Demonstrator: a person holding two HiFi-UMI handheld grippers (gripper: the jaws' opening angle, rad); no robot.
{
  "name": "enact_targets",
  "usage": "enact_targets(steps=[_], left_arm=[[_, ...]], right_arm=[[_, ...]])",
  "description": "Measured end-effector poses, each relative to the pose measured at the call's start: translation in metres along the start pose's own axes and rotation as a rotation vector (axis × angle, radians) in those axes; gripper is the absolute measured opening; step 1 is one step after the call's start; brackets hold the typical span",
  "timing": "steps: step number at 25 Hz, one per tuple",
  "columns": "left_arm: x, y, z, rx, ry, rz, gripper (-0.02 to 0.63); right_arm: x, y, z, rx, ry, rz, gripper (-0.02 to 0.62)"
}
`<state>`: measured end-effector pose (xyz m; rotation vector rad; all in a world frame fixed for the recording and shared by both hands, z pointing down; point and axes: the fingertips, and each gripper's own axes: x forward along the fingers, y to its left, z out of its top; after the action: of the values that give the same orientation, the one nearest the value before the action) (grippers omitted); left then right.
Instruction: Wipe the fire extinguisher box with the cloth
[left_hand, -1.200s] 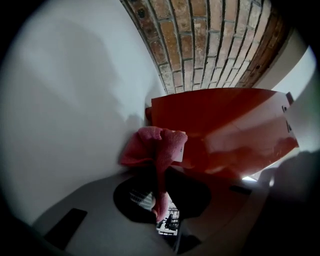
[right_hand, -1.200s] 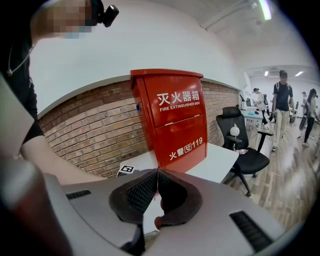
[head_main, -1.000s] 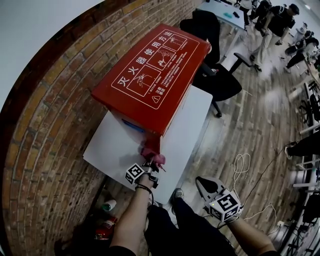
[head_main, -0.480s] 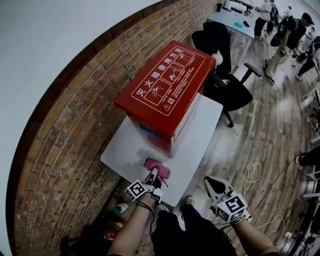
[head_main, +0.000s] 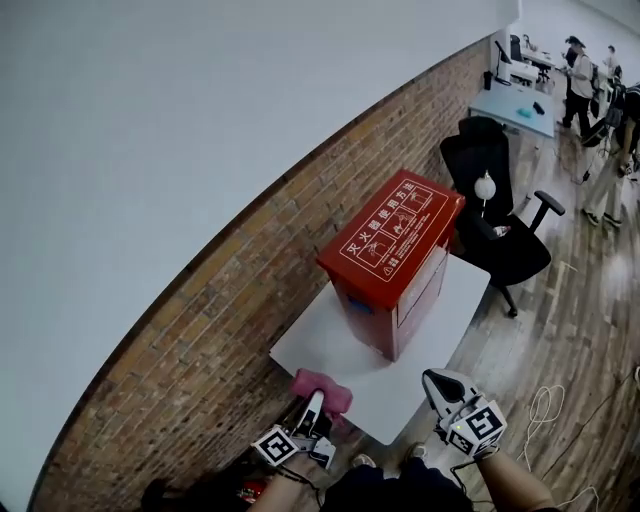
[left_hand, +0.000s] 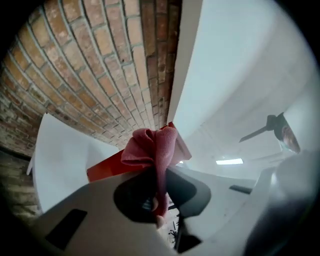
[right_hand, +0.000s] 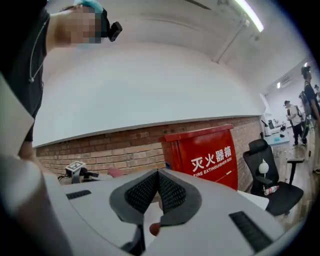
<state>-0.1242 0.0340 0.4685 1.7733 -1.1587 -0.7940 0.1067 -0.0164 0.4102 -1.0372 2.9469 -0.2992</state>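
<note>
The red fire extinguisher box stands on a white table against a brick wall; its front with white lettering shows in the right gripper view. My left gripper is shut on a pink cloth, held off the table's near edge, apart from the box. In the left gripper view the cloth bunches above the jaws, with a red edge of the box behind. My right gripper is shut with nothing in it, at the table's near right corner.
A black office chair stands just beyond the table. Several people and desks are at the far right. A cable lies on the wooden floor. Bottles sit low by the wall.
The view has pulled back and tilted up from the box. My left gripper with the cloth has come away from the box's lower front corner to the table's near edge.
</note>
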Motion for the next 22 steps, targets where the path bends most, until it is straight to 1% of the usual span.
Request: enact_targets(steps=[3, 6, 9, 11, 13, 15, 22], left_arm=[[-0.009, -0.049, 0.016, 0.062, -0.037, -0.071, 0.055], [-0.012, -0.085, 0.020, 0.102, -0.036, -0.118, 0.055], [-0.013, -0.113, 0.017, 0.131, -0.025, -0.165, 0.055], [-0.012, -0.120, 0.011, 0.130, -0.018, -0.187, 0.055], [-0.011, -0.120, 0.006, 0.109, -0.014, -0.195, 0.055], [-0.009, -0.121, 0.001, 0.090, -0.008, -0.200, 0.055], [-0.006, -0.126, -0.005, 0.085, 0.021, -0.214, 0.055]], right_arm=[[0.007, 0.014, 0.021, -0.028, -0.025, 0.045, 0.020], [0.012, 0.027, 0.040, -0.045, -0.047, 0.070, 0.020], [0.014, 0.040, 0.057, -0.063, -0.087, 0.079, 0.020], [0.011, 0.047, 0.063, -0.080, -0.117, 0.083, 0.020], [0.010, 0.051, 0.065, -0.101, -0.132, 0.083, 0.020], [0.008, 0.054, 0.065, -0.113, -0.132, 0.082, 0.020], [0.002, 0.056, 0.068, -0.147, -0.132, 0.068, 0.020]])
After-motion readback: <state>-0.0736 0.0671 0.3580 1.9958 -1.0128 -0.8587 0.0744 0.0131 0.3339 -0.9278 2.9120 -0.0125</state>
